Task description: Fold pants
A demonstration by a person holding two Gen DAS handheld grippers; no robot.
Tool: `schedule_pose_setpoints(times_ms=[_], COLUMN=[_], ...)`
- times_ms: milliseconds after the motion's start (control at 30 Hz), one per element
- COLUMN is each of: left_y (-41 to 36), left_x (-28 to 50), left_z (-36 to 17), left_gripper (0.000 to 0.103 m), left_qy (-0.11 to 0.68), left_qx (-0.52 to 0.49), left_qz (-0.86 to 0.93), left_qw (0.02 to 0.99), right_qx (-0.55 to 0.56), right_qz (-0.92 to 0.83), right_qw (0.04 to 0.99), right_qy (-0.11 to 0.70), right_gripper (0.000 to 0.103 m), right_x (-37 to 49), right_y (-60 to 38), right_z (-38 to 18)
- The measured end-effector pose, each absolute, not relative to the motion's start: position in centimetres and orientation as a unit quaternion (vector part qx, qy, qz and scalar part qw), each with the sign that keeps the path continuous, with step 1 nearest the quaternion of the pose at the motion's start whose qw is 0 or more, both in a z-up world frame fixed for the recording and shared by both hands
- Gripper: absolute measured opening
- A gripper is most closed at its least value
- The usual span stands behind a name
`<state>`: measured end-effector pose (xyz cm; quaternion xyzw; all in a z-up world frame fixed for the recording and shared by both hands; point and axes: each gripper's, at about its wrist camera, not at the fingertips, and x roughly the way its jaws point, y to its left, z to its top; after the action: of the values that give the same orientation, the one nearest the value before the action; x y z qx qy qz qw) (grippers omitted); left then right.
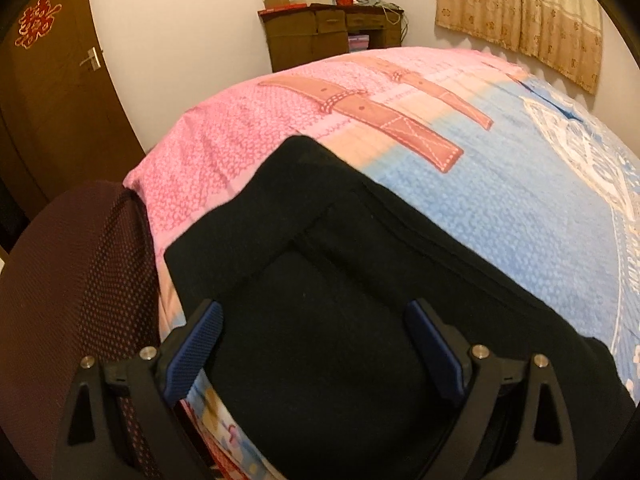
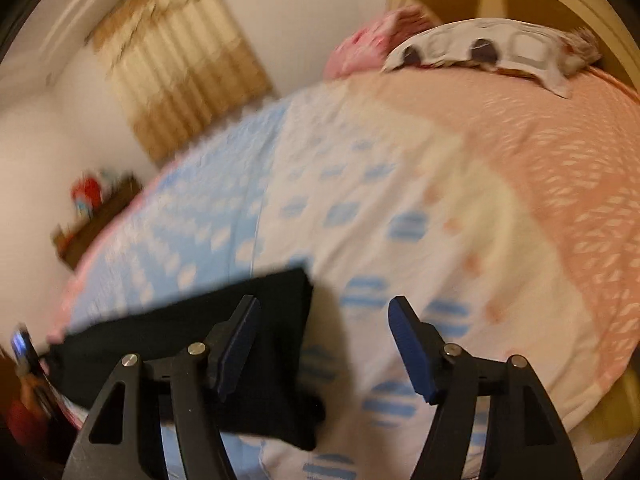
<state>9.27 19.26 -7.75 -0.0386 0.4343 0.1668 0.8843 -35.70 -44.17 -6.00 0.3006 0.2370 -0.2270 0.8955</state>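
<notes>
While both grippers gape, black pants [image 1: 320,280] beneath left fingers [image 1: 202,344].

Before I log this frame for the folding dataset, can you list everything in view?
pants: one, black, flat on the bed's near edge
bedspread: one, pink, blue and white, covering the bed
chair: one, dark dotted mesh, left of the bed
desk: one, brown, far wall, cluttered with boxes
curtain: one, beige
door: one, brown, red decoration
pillows: blurred pile at the headboard
left claw: open, over pants
right claw: open, at the pants' end
</notes>
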Motion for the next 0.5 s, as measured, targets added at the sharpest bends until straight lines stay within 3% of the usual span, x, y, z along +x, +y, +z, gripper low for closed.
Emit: schedule_pose_setpoints(times_ms=[67, 233, 433, 500], left_y=[19.0, 17.6, 16.9, 16.8], left_x=[8.9, 8.5, 8.2, 8.0], left_z=[-7.8, -7.5, -7.5, -7.4], left_gripper=[0.096, 0.096, 0.096, 0.096], left_qy=[0.437, 0.441, 0.441, 0.439], left_qx=[-0.046, -0.031, -0.018, -0.015], left_qz=[0.163, 0.149, 0.146, 0.146], left_qw=[0.884, 0.885, 0.885, 0.886], right_qx=[0.328, 0.326, 0.237, 0.228], right_qz=[-0.214, -0.143, -0.146, -0.113], right_qw=[0.894, 0.889, 0.902, 0.901], right_qy=[0.219, 0.288, 0.329, 0.350], right_gripper=[0.068, 0.068, 0.069, 0.063], right_x=[-36.4, -32.6, -29.3, -29.0], right_y=[-45.5, -45.9, -42.7, -41.4], right_z=[-5.5, -7.4, -7.6, -7.4])
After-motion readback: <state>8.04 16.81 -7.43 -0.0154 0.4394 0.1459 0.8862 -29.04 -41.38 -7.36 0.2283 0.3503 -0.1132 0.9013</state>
